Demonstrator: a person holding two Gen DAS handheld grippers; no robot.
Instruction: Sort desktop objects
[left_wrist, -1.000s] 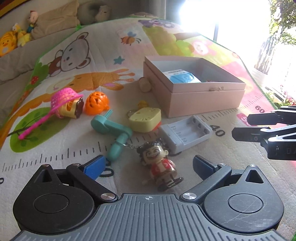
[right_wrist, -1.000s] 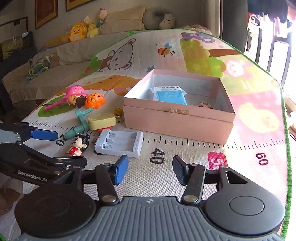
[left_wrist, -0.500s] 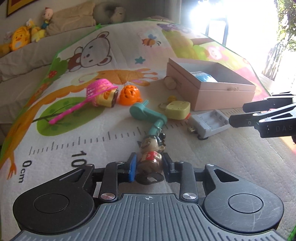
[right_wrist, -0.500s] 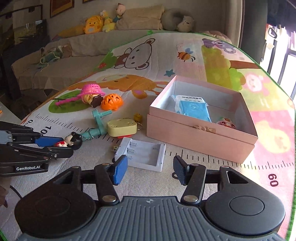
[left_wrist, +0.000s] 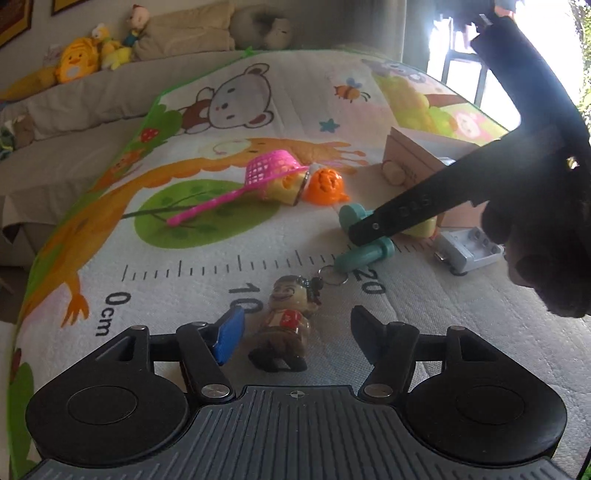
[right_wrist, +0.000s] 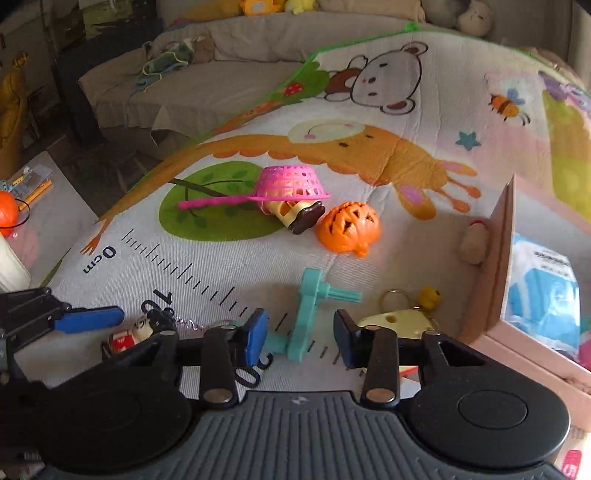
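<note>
Playmat (left_wrist: 147, 258) underlies both claws. Left claw (left_wrist: 295, 332) is spread around the figurine (left_wrist: 286, 325), head pointing away. Right claw (right_wrist: 299, 332) gapes astride the teal crank (right_wrist: 306, 314), lengthwise; only its view shows the box's (right_wrist: 495, 266) blue packet (right_wrist: 543, 291).

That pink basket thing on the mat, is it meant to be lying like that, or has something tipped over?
It looks tipped. The pink basket lies upside down, its rim resting on a small toy that is toppled on its side beneath it, beside the orange pumpkin. Nothing looks spilled or broken.
</note>
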